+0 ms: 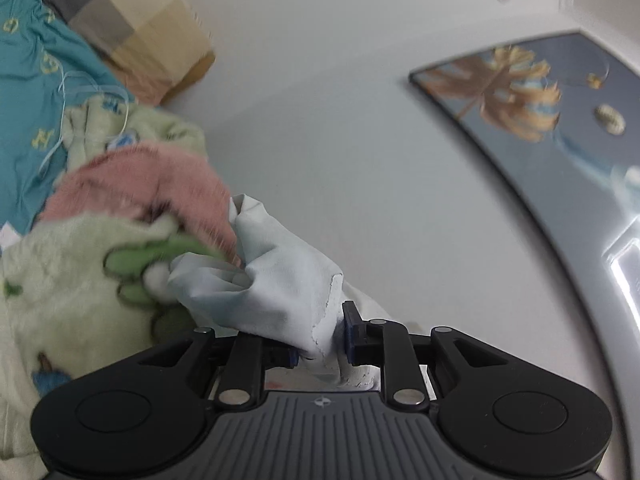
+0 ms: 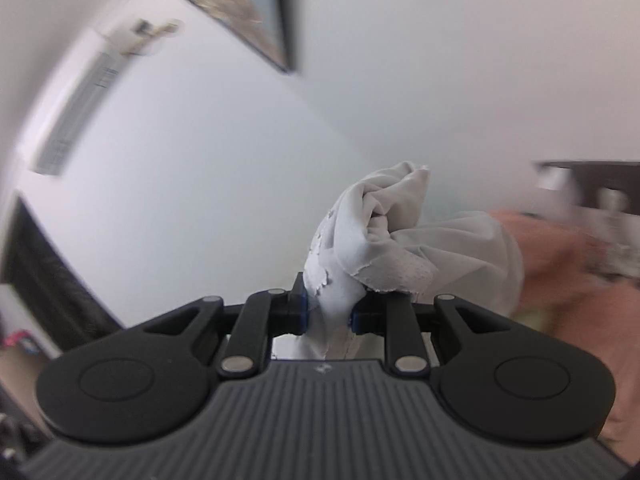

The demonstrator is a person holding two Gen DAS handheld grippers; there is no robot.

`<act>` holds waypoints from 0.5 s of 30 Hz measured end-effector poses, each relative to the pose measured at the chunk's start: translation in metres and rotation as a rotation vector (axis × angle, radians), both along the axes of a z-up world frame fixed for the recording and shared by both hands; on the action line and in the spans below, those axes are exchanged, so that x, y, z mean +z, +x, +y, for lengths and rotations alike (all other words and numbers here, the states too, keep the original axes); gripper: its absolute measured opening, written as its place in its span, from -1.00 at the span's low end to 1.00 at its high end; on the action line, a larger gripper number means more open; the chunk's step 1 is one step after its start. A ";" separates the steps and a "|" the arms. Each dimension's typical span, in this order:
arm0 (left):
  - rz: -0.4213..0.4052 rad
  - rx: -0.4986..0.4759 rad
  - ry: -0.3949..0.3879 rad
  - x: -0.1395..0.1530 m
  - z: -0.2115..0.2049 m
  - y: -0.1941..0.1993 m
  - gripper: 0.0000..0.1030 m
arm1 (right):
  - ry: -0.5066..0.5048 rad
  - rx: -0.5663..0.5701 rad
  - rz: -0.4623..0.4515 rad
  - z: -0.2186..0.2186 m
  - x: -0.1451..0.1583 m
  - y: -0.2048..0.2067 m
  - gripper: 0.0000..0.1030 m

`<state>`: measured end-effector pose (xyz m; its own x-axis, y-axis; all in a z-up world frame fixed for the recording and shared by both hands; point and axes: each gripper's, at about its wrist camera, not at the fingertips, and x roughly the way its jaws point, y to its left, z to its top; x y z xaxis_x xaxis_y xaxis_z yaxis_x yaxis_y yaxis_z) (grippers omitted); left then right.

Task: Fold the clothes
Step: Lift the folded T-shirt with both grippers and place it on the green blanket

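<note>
- While both cameras are tilting toward a pale wall (image 1: 340,80), I am seeing a framed picture (image 1: 532,120) hanging there and a blurred wall unit (image 2: 76,116).
- Lying on teal bedding (image 1: 28,92) are a pink garment (image 1: 144,184), a green fleece (image 1: 68,288) and a checked pillow (image 1: 132,28).
- My left gripper (image 1: 322,340) is clamping the white garment (image 1: 280,280).
- My right gripper (image 2: 329,312) is pinching the same bunched cloth, raised off the bed.

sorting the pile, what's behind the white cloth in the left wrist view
Behind the white cloth lie a pink fluffy garment and a pale green fleece with green patches, on teal bedding. The cloth covers part of them; anything underneath is hidden.
</note>
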<state>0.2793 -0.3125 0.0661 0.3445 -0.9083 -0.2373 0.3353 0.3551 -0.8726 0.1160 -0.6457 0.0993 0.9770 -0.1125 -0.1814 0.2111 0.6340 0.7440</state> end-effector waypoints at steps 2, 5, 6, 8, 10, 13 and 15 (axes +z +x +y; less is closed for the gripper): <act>0.002 -0.048 0.072 -0.030 -0.001 -0.016 -0.57 | 0.034 -0.007 0.080 -0.006 -0.034 -0.014 -0.56; 0.023 -0.105 0.152 -0.069 0.011 -0.043 -0.57 | 0.051 -0.001 0.226 0.006 -0.080 -0.033 -0.57; 0.027 -0.115 0.165 -0.079 0.020 -0.053 -0.57 | 0.051 0.008 0.253 0.012 -0.090 -0.041 -0.57; 0.024 -0.129 0.193 -0.093 0.035 -0.069 -0.57 | 0.051 0.027 0.306 0.023 -0.108 -0.055 -0.57; 0.015 -0.140 0.238 -0.105 0.044 -0.083 -0.57 | 0.048 0.039 0.346 0.033 -0.116 -0.061 -0.56; -0.032 -0.134 0.313 -0.111 0.046 -0.095 -0.42 | 0.046 0.036 0.385 0.043 -0.121 -0.061 -0.54; -0.063 -0.114 0.361 -0.102 0.046 -0.102 -0.01 | 0.053 0.028 0.394 0.045 -0.117 -0.063 -0.50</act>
<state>0.1777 -0.2668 -0.0356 0.2698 -0.8038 -0.5303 0.4395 0.5928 -0.6749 0.0534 -0.6002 -0.0176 0.8340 -0.0671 -0.5477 0.4699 0.6067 0.6412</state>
